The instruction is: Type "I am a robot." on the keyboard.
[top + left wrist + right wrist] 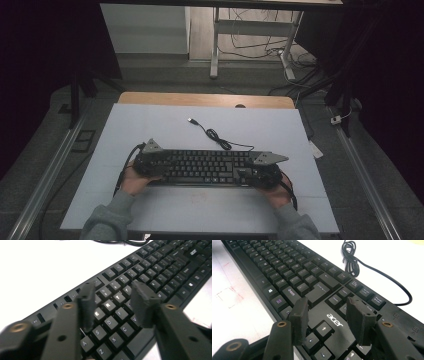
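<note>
Both claws hover wide and empty: left claw (112,302) above the keyboard (205,167), right claw (328,320) at its far end, perhaps bracketing it for a two-handed lift.

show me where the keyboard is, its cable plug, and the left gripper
keyboard (205,166), high view, middle rows of keys.
cable plug (191,120), high view, free end on the table.
left gripper (113,303), left gripper view, midway between its open jaws, above the keys.

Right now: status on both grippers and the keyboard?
Left hand-held gripper open above letter keys. Right hand-held gripper open over arrow keys. Keyboard flat. Cable behind, clear.
</note>
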A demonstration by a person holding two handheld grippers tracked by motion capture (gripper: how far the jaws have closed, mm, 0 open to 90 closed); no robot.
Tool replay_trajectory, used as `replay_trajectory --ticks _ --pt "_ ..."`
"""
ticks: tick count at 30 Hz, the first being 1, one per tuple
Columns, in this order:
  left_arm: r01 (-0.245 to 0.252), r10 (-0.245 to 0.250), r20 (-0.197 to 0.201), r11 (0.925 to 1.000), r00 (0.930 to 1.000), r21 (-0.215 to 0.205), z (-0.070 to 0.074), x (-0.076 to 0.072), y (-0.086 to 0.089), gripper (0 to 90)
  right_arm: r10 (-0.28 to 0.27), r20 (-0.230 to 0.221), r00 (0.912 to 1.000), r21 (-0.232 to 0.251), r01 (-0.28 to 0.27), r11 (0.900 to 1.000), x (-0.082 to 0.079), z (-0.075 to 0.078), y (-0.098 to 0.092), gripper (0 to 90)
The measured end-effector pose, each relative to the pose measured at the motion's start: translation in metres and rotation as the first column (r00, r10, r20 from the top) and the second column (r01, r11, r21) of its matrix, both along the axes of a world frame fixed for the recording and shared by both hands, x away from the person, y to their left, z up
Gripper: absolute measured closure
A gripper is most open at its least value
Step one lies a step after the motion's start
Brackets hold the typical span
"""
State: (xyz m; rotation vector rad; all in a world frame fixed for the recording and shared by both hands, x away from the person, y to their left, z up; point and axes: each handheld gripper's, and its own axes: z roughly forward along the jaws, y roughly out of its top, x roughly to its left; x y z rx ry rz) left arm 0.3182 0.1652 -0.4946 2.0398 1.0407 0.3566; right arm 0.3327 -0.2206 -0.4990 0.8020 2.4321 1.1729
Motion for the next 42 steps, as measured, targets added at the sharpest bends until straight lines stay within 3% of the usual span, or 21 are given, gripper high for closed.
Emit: replay_trajectory --ticks 8,23,27,42 --pt "-0.012 0.011 -0.013 0.9998 0.9999 -0.014 0.001 -0.002 0.005 40.3 0.006 0.001 1.0 0.003 -0.006 1.0 0.0 0.0 0.001 52.5" --pt "-0.015 0.014 -0.02 0.9994 0.9997 -0.032 0.001 -0.001 0.007 39.0 0.012 0.001 0.9999 0.016 -0.012 1.0 0.0 0.002 0.003 52.5" --pt "-0.011 0.01 -0.024 0.9996 0.9997 -0.026 0.001 0.0 0.006 38.8 0.02 0.002 0.9998 0.04 -0.02 0.999 0.001 0.004 0.009 52.5" --pt "-0.007 0.007 -0.028 0.9998 0.9996 -0.021 -0.001 0.0 0.003 38.0 0.064 0.013 0.9978 0.048 -0.065 0.997 0.003 0.011 0.039 53.7"
